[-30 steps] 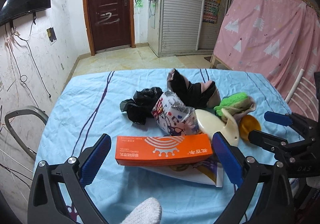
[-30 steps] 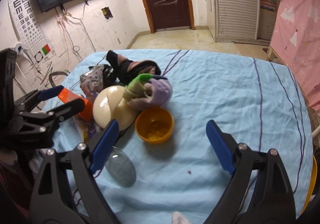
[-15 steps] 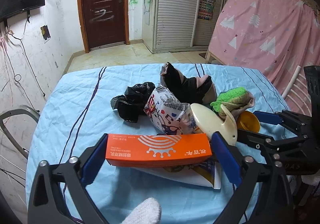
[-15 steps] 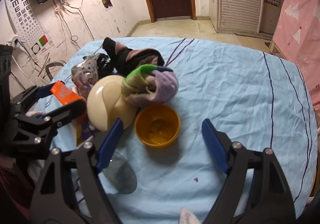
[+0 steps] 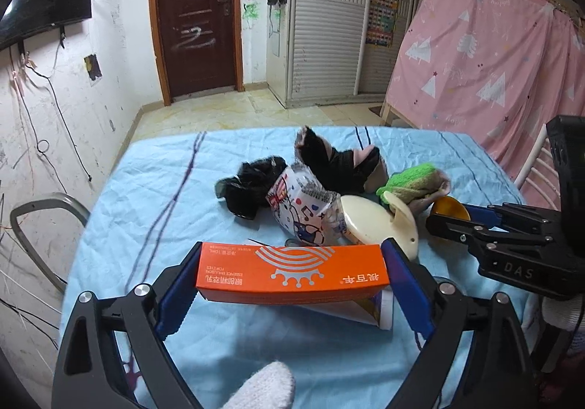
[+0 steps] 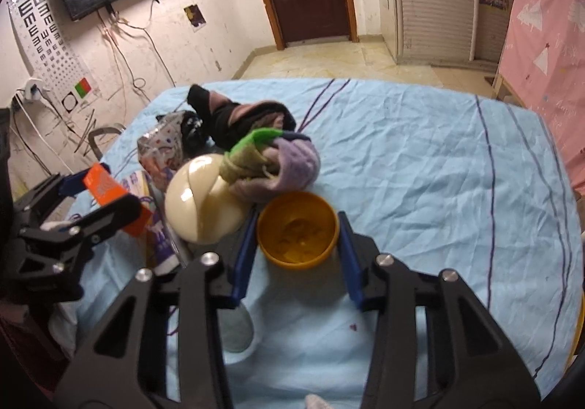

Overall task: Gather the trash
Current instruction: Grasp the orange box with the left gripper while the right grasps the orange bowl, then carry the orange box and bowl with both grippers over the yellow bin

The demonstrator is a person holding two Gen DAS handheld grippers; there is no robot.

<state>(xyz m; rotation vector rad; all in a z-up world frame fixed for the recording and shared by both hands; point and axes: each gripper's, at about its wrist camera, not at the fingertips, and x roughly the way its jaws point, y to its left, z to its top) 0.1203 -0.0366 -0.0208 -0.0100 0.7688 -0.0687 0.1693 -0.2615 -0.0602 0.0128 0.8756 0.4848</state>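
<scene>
Left wrist view: my left gripper [image 5: 290, 275] has its jaws set wide, one blue pad against each short end of an orange carton [image 5: 290, 271], which sits lengthwise between them, clamped. The carton lies over a flat white packet [image 5: 360, 310] on the counter [image 5: 153, 197], which is covered in a pale blue cloth with thin dark stripes. Just beyond the carton is a heap of trash: a crumpled black plastic bag [image 5: 250, 187], a printed foil snack bag [image 5: 307, 211], a dark bundle of cloth [image 5: 336, 165], a cream plastic lid with a tab [image 5: 376, 226] and a green and beige rag [image 5: 413, 184]. At the right edge my right gripper [image 5: 448, 217] reaches toward a small orange bowl [image 5: 448, 207].

Right wrist view: my right gripper [image 6: 296, 250] has just been drawing its jaws together, and the orange bowl [image 6: 296, 235] now stands upright between them with a blue pad against each side of its rim. The bowl sits on the counter [image 6: 420, 167], touching the cream lid [image 6: 203, 202] on its left and just in front of a rolled purple and green cloth [image 6: 278, 164]. Further back lie the dark cloth bundle [image 6: 241, 116] and the foil snack bag [image 6: 162, 145]. At the left edge, my left gripper [image 6: 98, 195] clamps the orange carton [image 6: 113, 195]. A clear round disc [image 6: 237, 332] lies on the cloth beneath my left jaw.
</scene>
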